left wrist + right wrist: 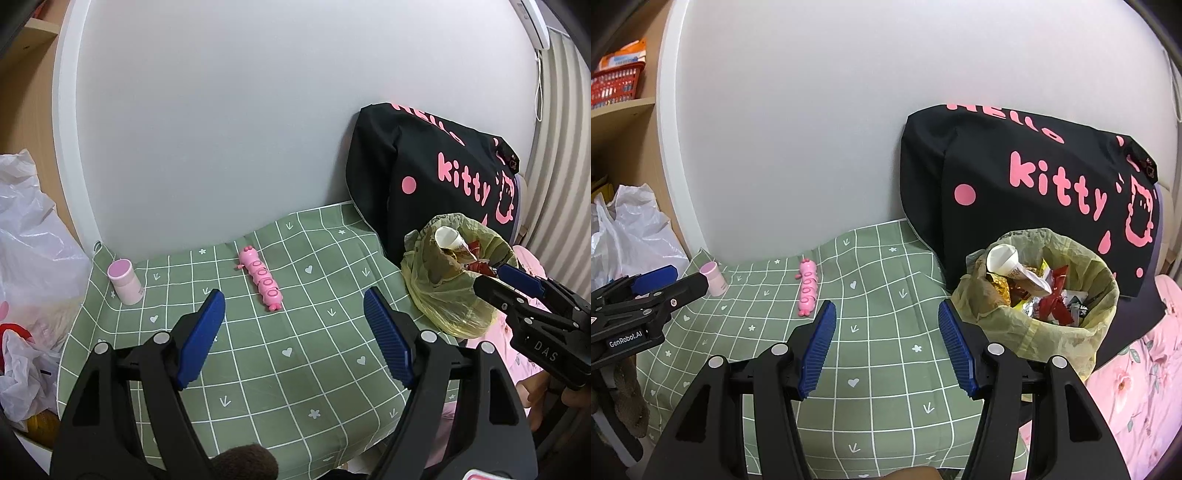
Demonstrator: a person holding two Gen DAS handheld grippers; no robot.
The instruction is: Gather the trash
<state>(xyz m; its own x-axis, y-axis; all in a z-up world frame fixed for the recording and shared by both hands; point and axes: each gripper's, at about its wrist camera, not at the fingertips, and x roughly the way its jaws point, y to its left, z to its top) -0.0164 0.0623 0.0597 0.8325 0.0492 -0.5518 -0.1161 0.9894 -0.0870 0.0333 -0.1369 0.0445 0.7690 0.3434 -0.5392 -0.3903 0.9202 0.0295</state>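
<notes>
A small bin lined with a yellow-green bag stands at the right edge of the green checked cloth. It holds a paper cup and several snack wrappers. My left gripper hangs open over the cloth with nothing between its blue pads. My right gripper is also open and empty, just left of the bin. In the left wrist view the right gripper reaches in beside the bin's rim. In the right wrist view the left gripper shows at the left edge.
A pink caterpillar toy and a pink-capped little bottle lie on the cloth near the white wall. A black Hello Kitty bag leans behind the bin. White plastic bags sit left, pink floral bedding right.
</notes>
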